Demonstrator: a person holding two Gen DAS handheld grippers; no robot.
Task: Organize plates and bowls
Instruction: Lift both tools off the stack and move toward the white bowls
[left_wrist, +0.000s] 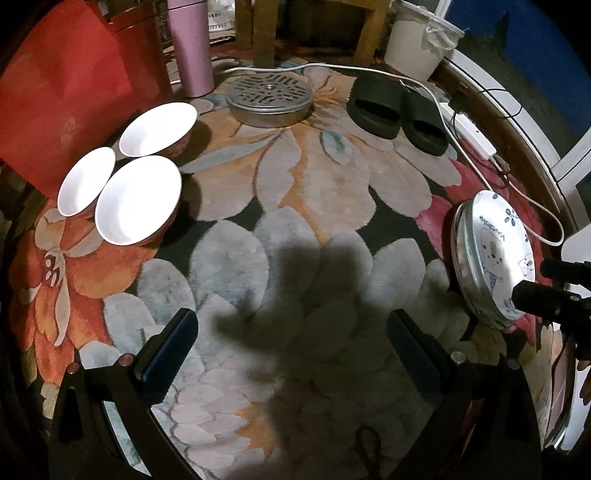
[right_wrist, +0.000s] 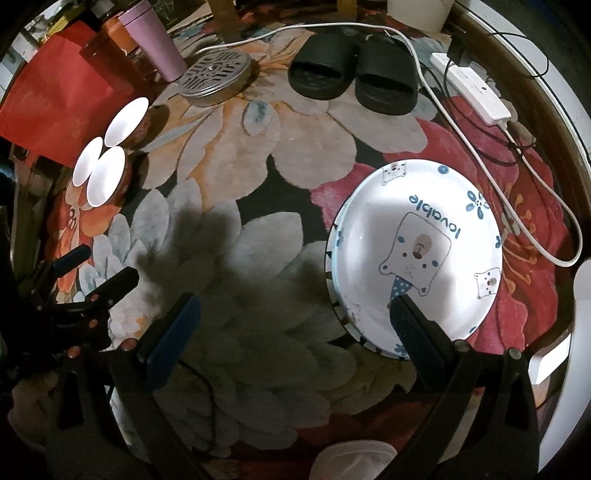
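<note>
Three white bowls stand close together on the flowered carpet at the left; they also show in the right wrist view. A stack of plates topped by a white plate with a bear print lies at the right, also seen in the left wrist view. My left gripper is open and empty above the carpet, between bowls and plates. My right gripper is open and empty; its right finger is over the near rim of the plate.
A round metal perforated lid, a pink tumbler, a red bag and black slippers lie at the back. A white power strip and cables run along the right. A white bucket stands far right.
</note>
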